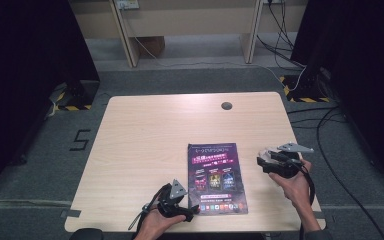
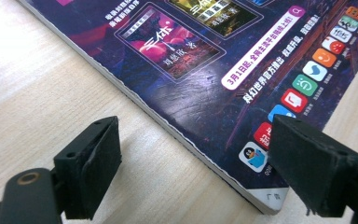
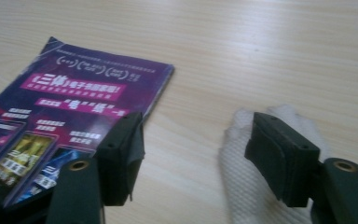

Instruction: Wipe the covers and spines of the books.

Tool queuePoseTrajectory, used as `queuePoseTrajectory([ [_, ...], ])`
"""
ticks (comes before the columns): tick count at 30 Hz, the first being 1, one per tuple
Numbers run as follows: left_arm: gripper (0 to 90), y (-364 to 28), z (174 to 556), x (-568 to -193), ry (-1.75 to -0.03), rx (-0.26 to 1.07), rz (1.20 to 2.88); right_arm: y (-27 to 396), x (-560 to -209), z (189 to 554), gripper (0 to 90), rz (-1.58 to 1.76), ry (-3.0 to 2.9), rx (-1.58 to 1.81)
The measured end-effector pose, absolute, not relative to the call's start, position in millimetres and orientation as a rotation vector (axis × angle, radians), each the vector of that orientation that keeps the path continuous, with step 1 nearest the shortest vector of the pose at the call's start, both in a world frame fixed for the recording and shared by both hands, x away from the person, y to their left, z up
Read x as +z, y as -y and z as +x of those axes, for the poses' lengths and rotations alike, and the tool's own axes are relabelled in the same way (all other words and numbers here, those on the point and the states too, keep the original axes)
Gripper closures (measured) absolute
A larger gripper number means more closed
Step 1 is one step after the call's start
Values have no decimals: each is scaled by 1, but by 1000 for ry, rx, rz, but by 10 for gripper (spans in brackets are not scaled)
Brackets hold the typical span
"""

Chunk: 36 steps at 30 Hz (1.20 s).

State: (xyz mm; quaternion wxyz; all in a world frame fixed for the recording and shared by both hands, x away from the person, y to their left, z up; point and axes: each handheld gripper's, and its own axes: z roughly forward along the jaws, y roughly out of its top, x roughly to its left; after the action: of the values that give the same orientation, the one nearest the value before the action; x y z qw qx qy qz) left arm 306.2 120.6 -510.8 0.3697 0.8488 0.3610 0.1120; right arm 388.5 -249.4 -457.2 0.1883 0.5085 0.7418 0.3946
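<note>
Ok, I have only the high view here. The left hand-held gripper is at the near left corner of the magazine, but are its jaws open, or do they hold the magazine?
Observer: Open. In the left gripper view the left hand-held gripper has one jaw over the table and the other over the magazine cover, and they press on nothing.
Operator: And the right one?
Observer: The right hand-held gripper is open too, beside the magazine, with nothing gripped.
Operator: What is the white thing at its tip?
Observer: A white netted material, seen beneath one jaw. I cannot tell what it is.
</note>
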Motion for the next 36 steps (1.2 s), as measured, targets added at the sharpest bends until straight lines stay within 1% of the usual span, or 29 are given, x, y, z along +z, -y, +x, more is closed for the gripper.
queuePoseTrajectory([
  [2,166,-121,308,-511,-936,288,2172,245,-459,389,320,1431,-2107,1138],
  [4,167,-121,310,-510,-940,281,2158,241,-460,390,305,1407,-2137,1157],
  [10,166,-125,317,-510,-974,271,2131,223,-461,395,301,1374,-2195,1185],
  [23,163,-123,332,-512,-1010,236,2106,190,-473,417,377,1365,-2285,1156],
  [26,156,-121,331,-512,-1006,219,2113,184,-476,421,413,1350,-2306,1139],
  [36,149,-114,326,-513,-961,215,2139,177,-487,430,454,1381,-2349,1092],
])
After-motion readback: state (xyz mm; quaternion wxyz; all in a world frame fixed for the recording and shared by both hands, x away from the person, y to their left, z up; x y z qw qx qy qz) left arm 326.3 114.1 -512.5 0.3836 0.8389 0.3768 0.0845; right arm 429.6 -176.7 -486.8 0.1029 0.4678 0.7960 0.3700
